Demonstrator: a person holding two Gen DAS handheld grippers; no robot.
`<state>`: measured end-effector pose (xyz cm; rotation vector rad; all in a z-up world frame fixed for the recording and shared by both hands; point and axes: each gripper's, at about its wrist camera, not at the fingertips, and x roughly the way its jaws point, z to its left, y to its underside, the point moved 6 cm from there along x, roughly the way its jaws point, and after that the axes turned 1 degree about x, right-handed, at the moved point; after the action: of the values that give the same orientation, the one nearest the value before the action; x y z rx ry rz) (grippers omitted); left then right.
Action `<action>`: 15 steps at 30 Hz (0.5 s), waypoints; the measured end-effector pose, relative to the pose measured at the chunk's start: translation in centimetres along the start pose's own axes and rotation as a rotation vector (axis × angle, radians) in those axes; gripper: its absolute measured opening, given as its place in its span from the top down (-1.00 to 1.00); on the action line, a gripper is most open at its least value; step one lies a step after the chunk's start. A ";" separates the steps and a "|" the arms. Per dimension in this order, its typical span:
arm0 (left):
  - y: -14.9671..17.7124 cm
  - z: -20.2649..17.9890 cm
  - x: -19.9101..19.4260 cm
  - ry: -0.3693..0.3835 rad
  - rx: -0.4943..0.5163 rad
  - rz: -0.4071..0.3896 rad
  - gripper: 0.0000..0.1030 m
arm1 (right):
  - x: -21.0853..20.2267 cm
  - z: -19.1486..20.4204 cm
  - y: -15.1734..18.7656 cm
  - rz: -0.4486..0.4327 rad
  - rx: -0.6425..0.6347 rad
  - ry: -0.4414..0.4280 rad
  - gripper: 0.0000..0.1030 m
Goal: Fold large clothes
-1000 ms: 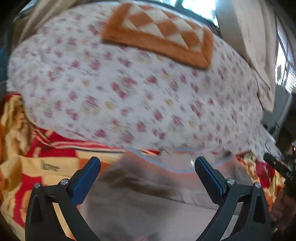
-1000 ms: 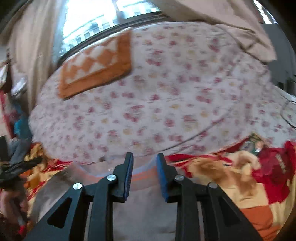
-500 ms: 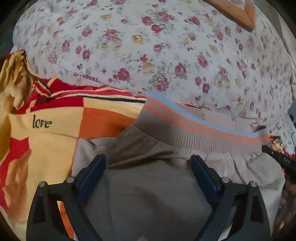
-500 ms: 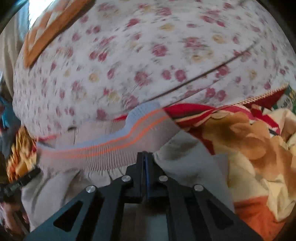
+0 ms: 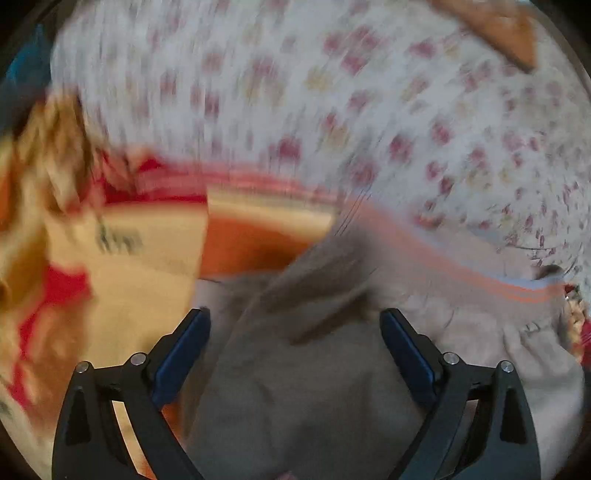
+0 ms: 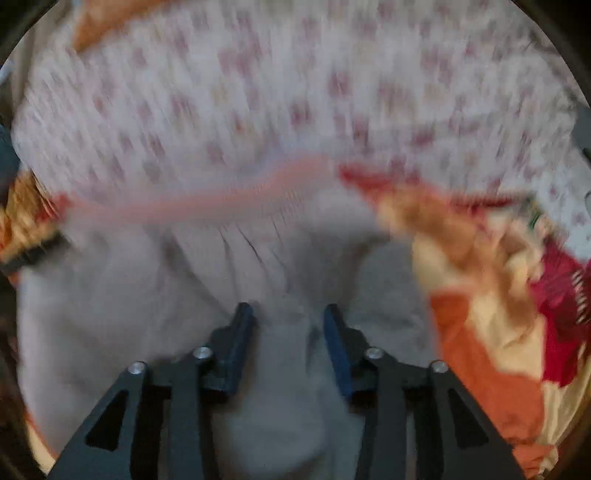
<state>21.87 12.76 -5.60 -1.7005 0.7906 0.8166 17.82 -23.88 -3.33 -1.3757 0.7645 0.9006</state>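
A grey-beige garment with a ribbed hem striped orange and light blue lies on the bed. My left gripper is open wide just above the garment, holding nothing. In the right wrist view the same garment fills the lower half, its striped hem running across the middle. My right gripper is open, its jaws partly apart with bunched grey fabric lying between them. Both views are blurred by motion.
A white bedsheet with red flowers covers the bed beyond the garment. A red, orange and cream blanket lies to the left, and it shows at the right in the right wrist view. An orange patterned cloth lies far back.
My right gripper was shut on the garment half a second ago and has now opened. The left gripper stays open and has shifted over the garment. Both cameras are moving fast.
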 end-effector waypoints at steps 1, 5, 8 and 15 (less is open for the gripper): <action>-0.2 0.4 -0.3 0.023 -0.031 -0.009 -0.80 | 0.1 -0.3 -0.1 -0.015 -0.008 -0.007 0.13; -1.0 0.3 -3.5 0.056 -0.068 -0.083 -0.80 | -2.5 -0.9 -1.3 -0.097 0.092 -0.012 0.15; -0.7 -3.6 -7.1 0.195 0.025 -0.141 -0.80 | -6.6 2.5 -1.8 -0.255 -0.013 -0.100 0.15; 5.7 -10.1 -2.0 0.102 0.346 0.062 -0.80 | -1.3 8.1 1.8 -0.047 -0.209 -0.087 0.04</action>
<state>17.49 1.89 -4.62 -1.4223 0.9974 0.5974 15.16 -15.92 -2.50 -1.5196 0.5817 1.0184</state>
